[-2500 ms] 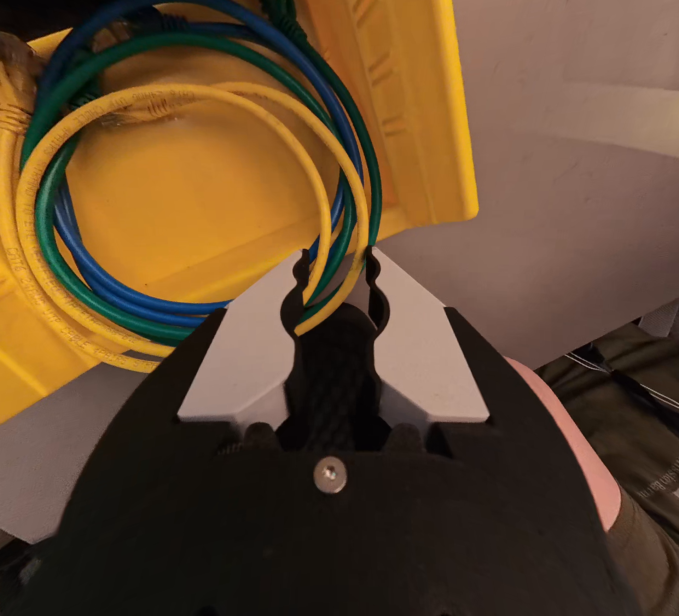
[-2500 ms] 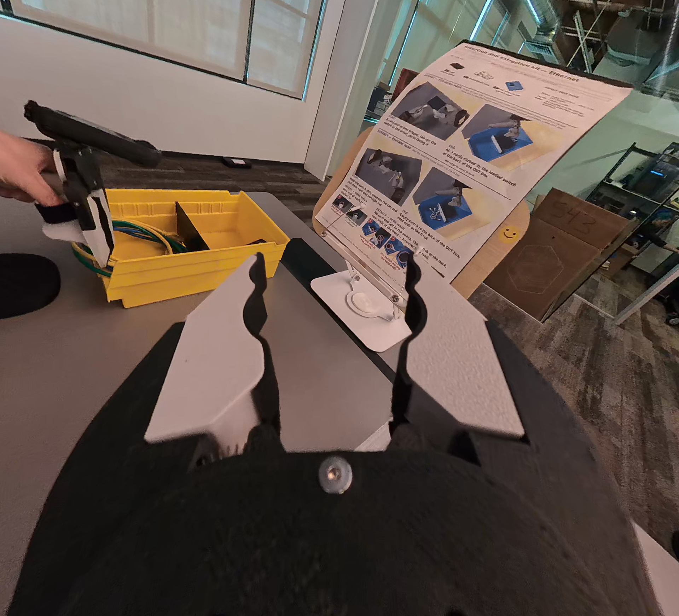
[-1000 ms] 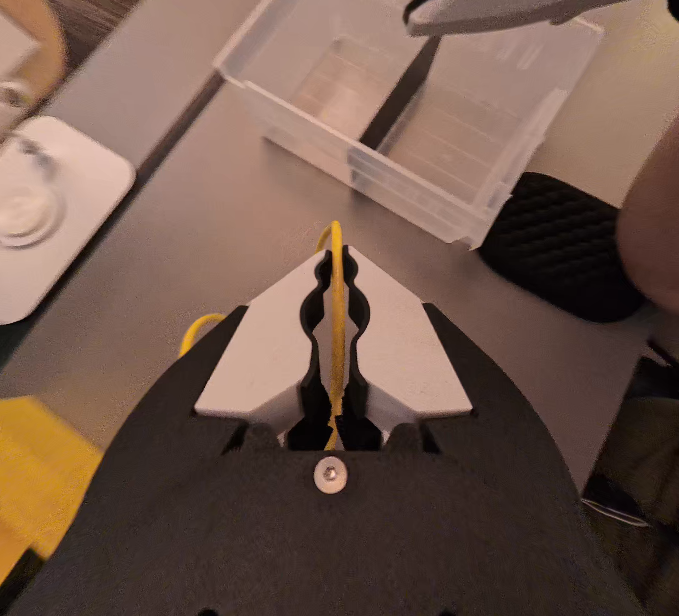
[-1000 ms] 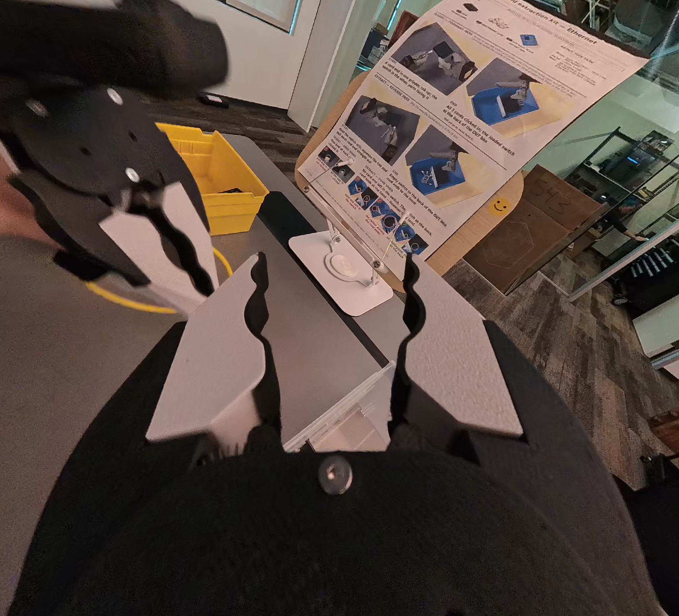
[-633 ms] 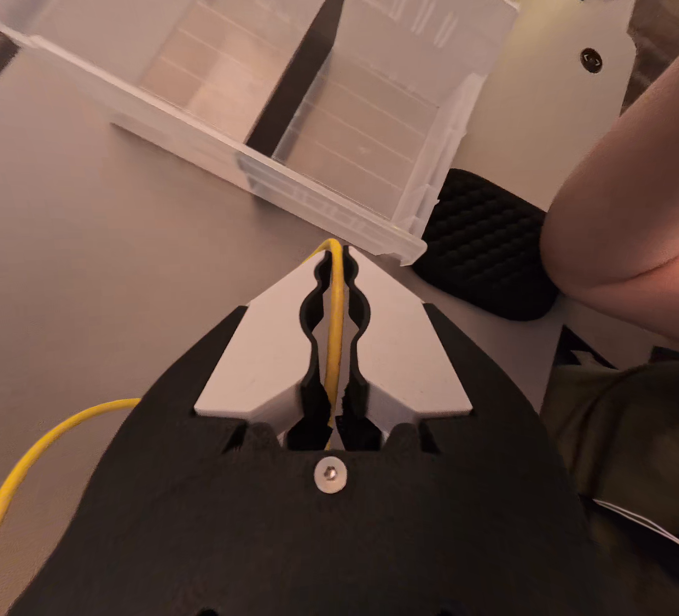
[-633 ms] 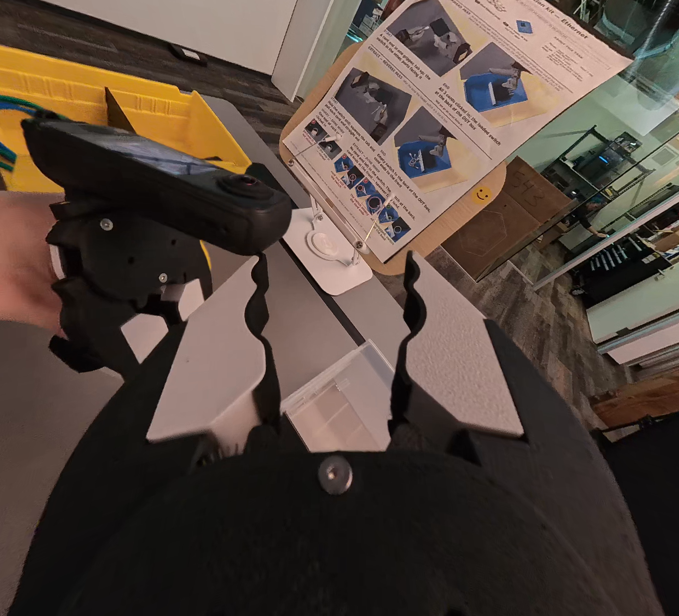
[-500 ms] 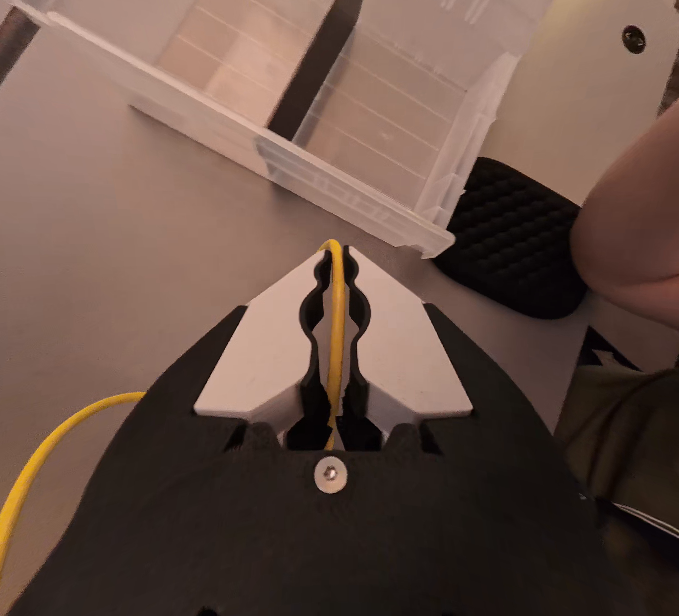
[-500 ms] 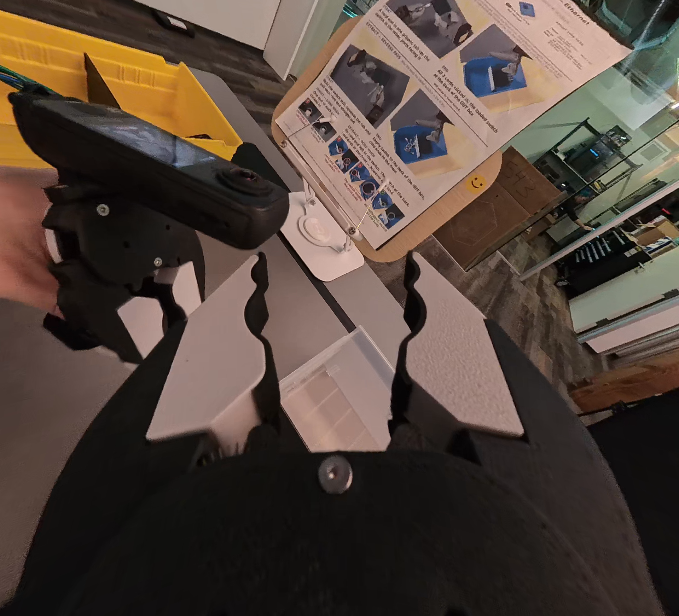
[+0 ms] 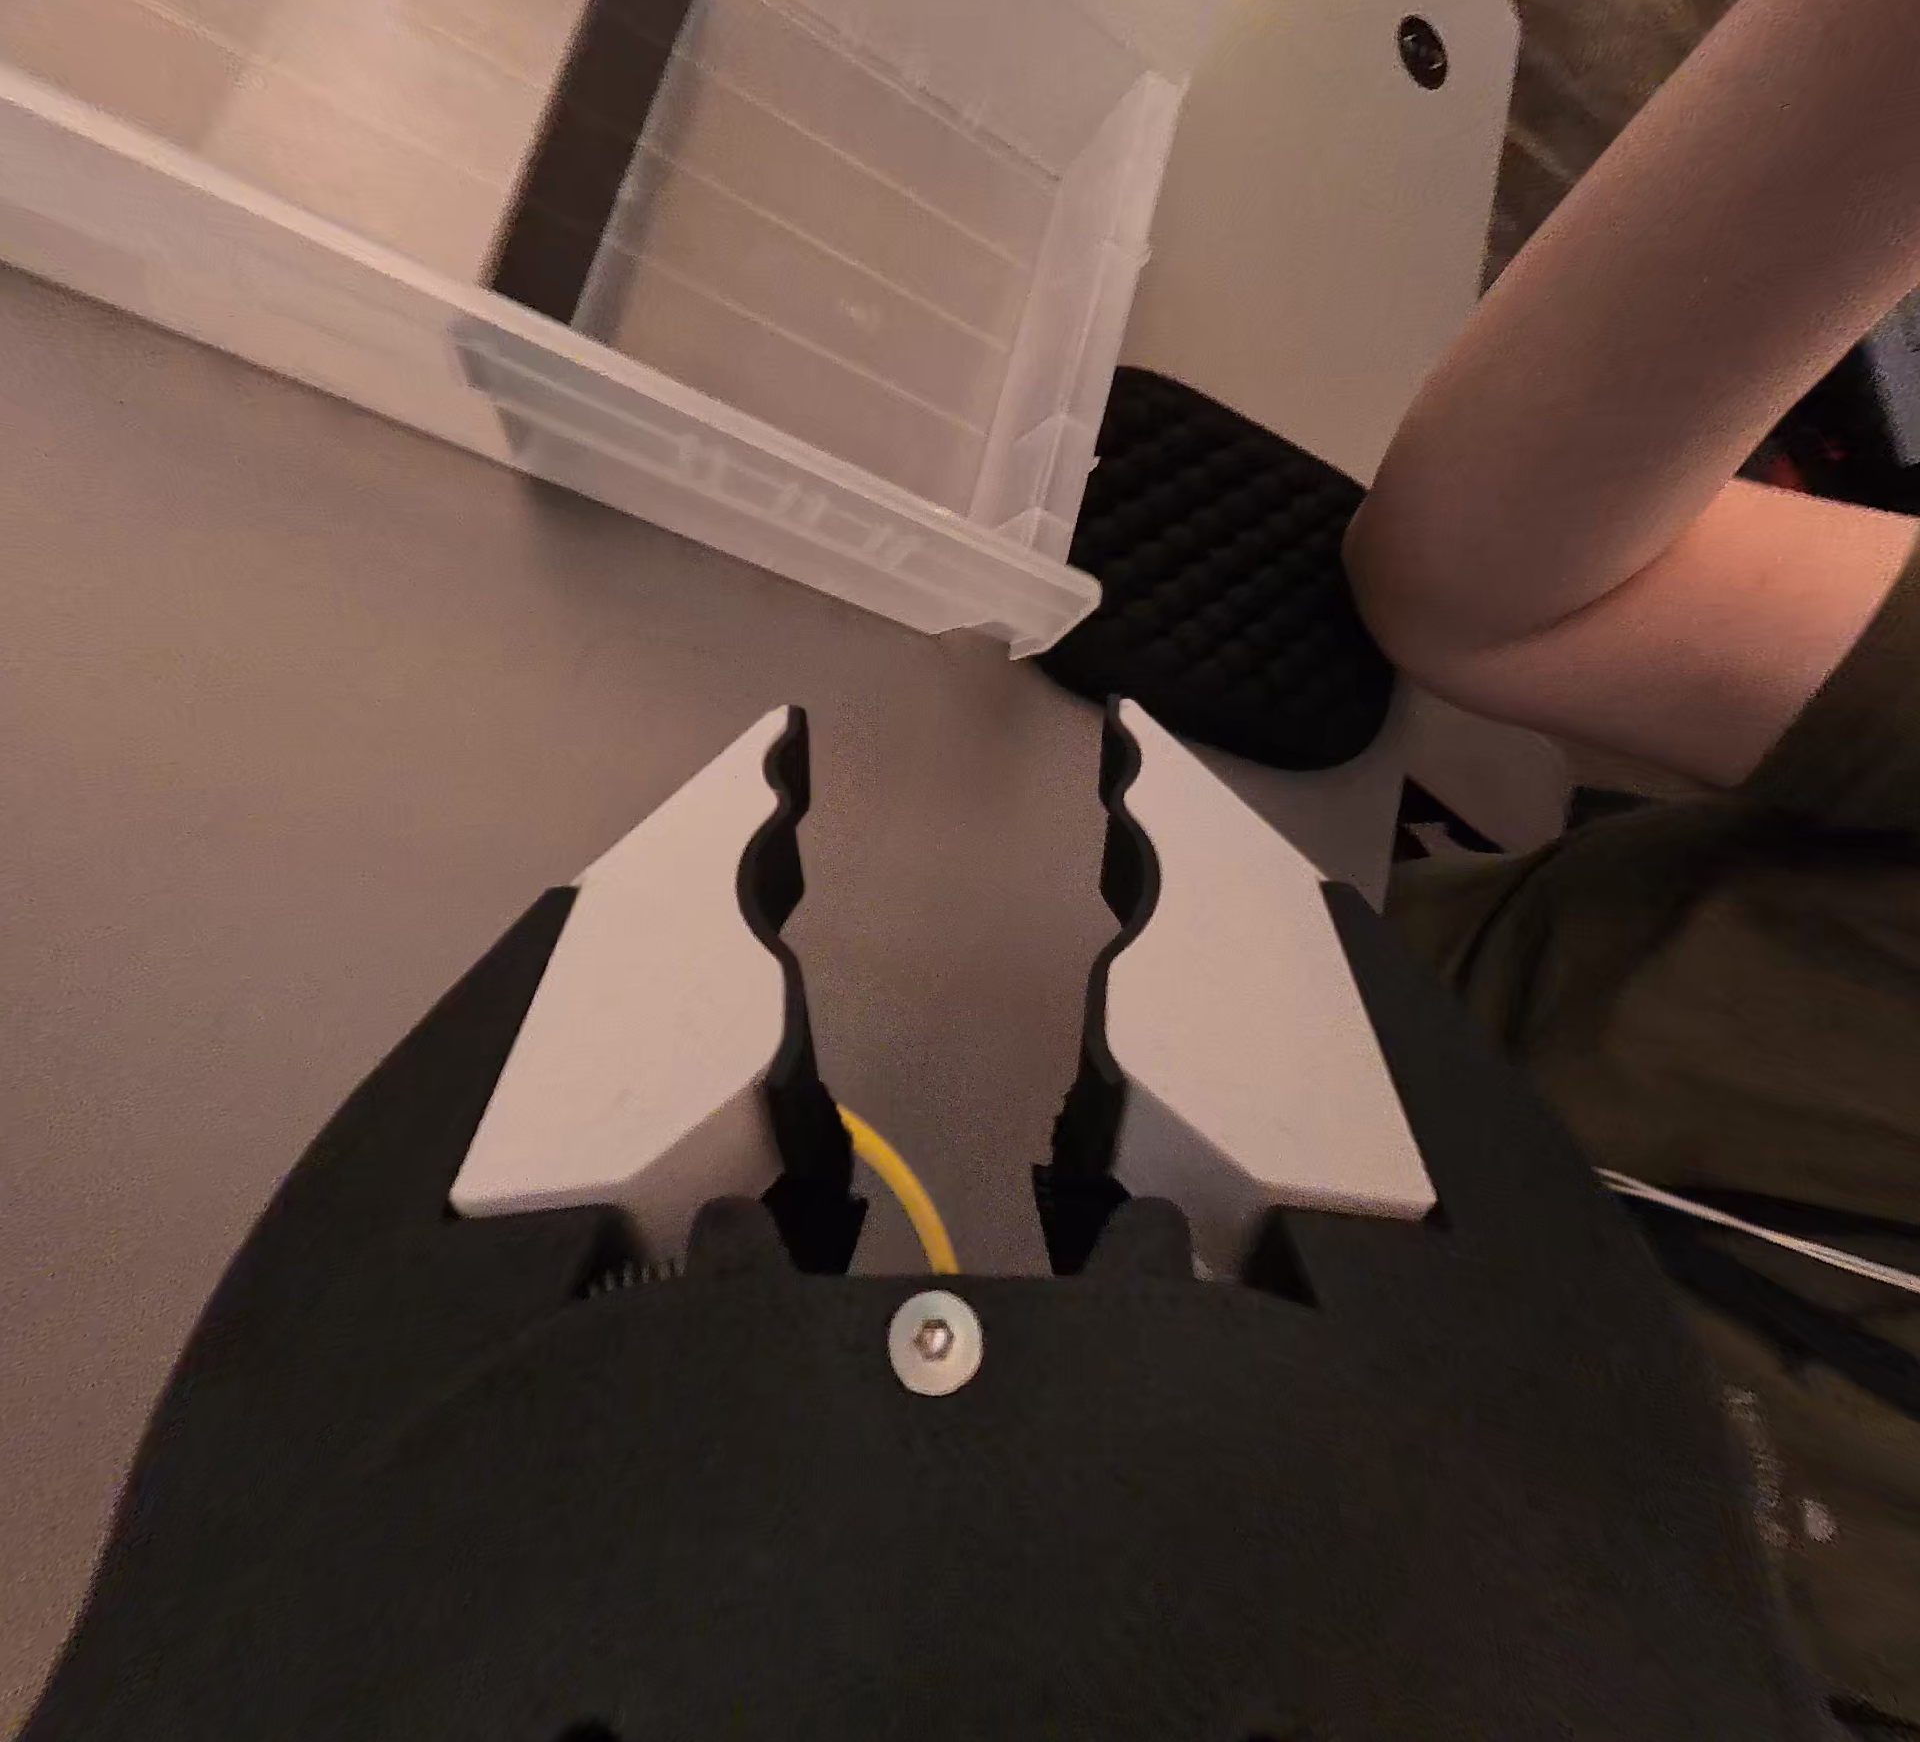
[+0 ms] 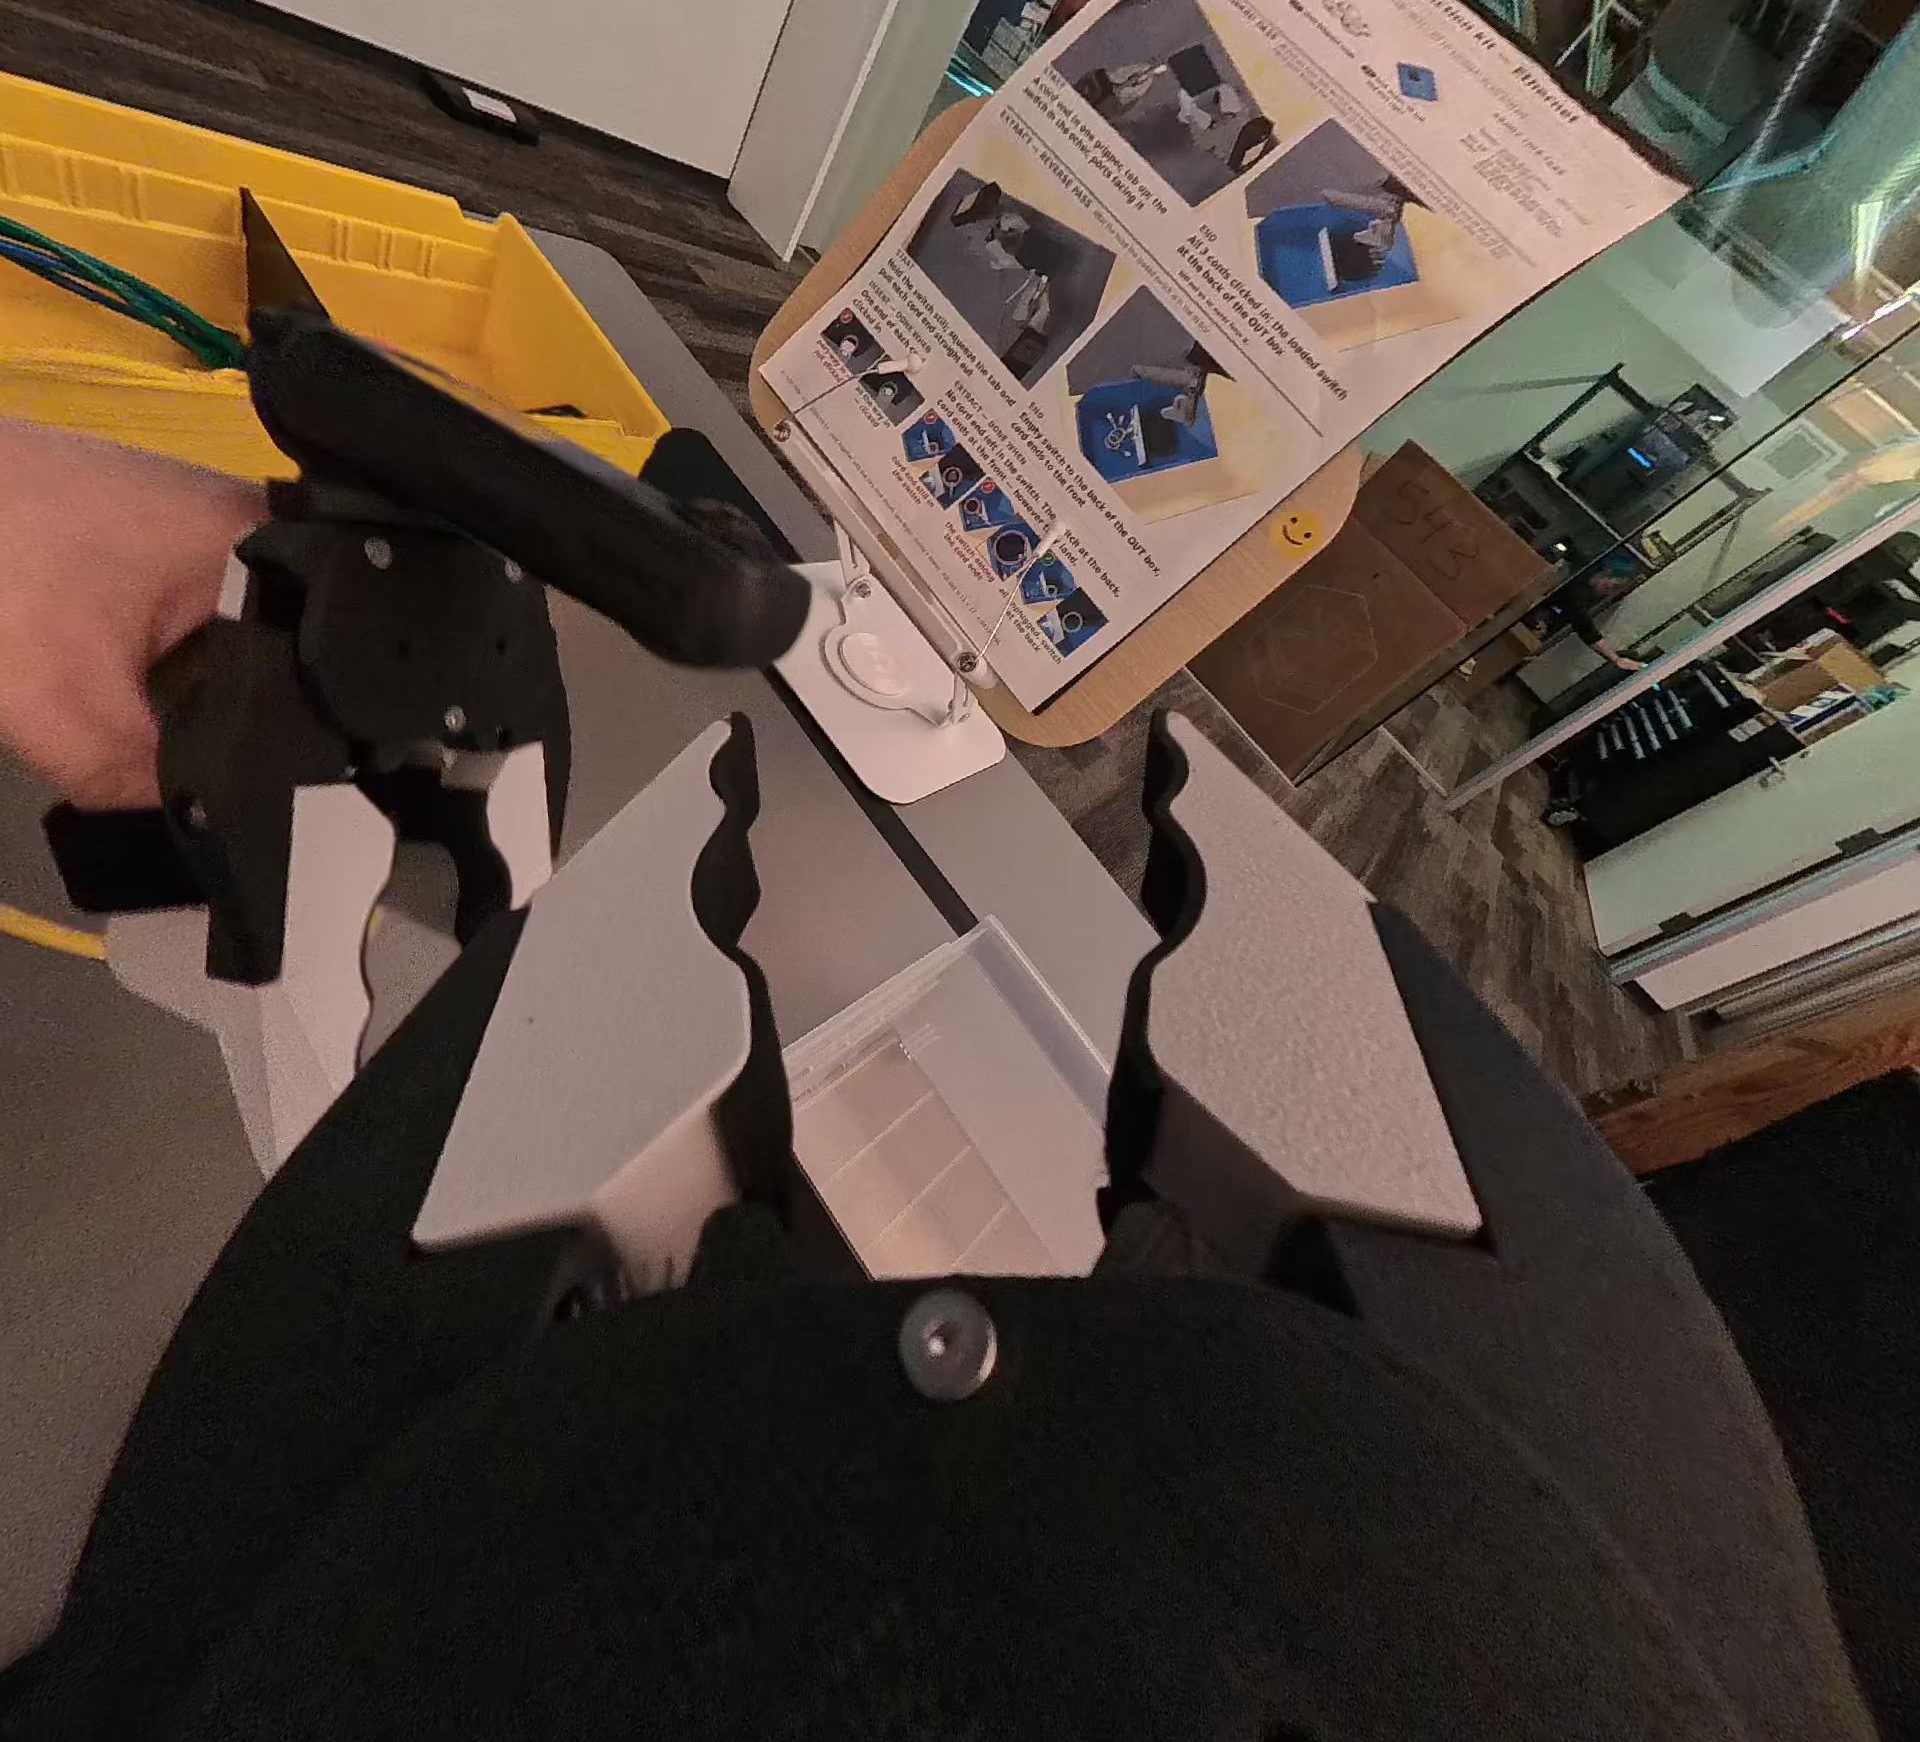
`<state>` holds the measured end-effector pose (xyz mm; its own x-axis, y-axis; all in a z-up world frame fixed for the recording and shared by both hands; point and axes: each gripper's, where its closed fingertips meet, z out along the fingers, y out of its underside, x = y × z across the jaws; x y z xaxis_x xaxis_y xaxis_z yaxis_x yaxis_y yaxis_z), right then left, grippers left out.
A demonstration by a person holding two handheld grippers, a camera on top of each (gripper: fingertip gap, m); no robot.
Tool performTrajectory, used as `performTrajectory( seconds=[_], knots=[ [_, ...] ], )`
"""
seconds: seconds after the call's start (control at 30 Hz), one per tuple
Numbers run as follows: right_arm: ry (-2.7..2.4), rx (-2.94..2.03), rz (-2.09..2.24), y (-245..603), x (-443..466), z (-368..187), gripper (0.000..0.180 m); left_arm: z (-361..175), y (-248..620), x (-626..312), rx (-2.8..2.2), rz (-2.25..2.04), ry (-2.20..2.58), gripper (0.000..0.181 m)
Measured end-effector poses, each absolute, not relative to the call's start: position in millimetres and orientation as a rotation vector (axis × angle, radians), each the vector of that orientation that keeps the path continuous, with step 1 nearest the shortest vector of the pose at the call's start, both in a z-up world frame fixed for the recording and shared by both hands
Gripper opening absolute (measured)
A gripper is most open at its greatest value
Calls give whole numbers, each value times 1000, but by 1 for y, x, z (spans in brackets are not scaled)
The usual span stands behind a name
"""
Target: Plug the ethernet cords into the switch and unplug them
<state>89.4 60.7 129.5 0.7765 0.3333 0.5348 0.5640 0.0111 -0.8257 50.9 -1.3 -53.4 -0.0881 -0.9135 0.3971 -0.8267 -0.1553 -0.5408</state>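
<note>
One yellow cord lies on the table, no longer pinched; plugging not started.
Left gripper fingers are spread, the cord showing only near their base, just short of the clear bin. Right gripper is also spread and empty. More cords sit in the yellow bin. No switch in view. Next, I'd guess: find the switch, then re-grip the cord near its plug.
</note>
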Motion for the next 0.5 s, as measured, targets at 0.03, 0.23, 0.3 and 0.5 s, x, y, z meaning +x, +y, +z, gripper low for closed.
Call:
performTrajectory(
  seconds=[0.03, 0.23, 0.3, 0.5],
  knots=[
    [-731, -1586, -207, 59, 90, 132, 75, -49, 5, 45, -2017, -1034, 1950, 55],
    [-719, -1558, -178, 55, 91, 138, 75, -13, 58, -27, -2052, -738, 1771, 60],
    [-720, -1566, -181, 57, 92, 136, 75, -18, 69, -67, -2179, -631, 1709, 58],
    [-734, -1589, -200, 61, 91, 129, 75, -21, 130, -168, -2464, -357, 1238, 50]
  ],
)
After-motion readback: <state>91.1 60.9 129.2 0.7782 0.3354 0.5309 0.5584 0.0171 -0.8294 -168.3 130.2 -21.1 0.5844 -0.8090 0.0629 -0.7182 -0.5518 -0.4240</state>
